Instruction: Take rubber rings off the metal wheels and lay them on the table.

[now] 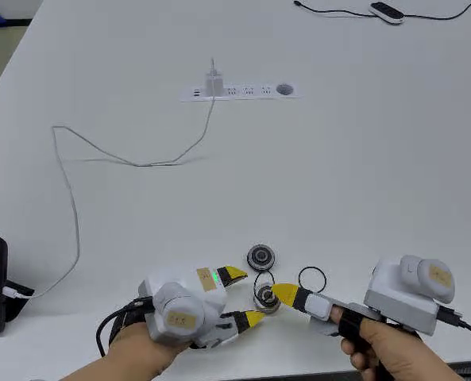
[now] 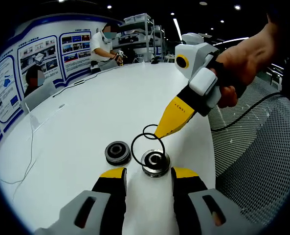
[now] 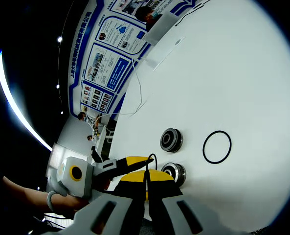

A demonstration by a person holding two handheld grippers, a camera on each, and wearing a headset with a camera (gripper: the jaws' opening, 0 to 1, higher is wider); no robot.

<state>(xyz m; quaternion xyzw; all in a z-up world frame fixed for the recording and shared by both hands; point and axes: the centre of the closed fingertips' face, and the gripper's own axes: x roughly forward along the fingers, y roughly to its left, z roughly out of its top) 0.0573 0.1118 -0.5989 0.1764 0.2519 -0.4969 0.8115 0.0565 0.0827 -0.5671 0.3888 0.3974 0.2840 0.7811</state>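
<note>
- Both metal wheels sit close to the near edge of the counter, about midway along it.
- The left tongs are spread, with the near wheel just ahead between the tips. I can't tell whether they touch it.
- The right tongs are pressed together on the black rubber ring. The ring stands up as a loop, mostly clear of the near wheel.
- A freed ring lies flat just beside the wheels, toward the right edge.
- The far wheel still wears its dark band.
- The rings look thin, light and stretchy, so they'll likely snap back or flick away if let slip. I'd pinch a short bit of the cord and peel upward.
- The wheels look small, hard and smooth, and apt to skid, so they're best braced by their outer rim.
</note>
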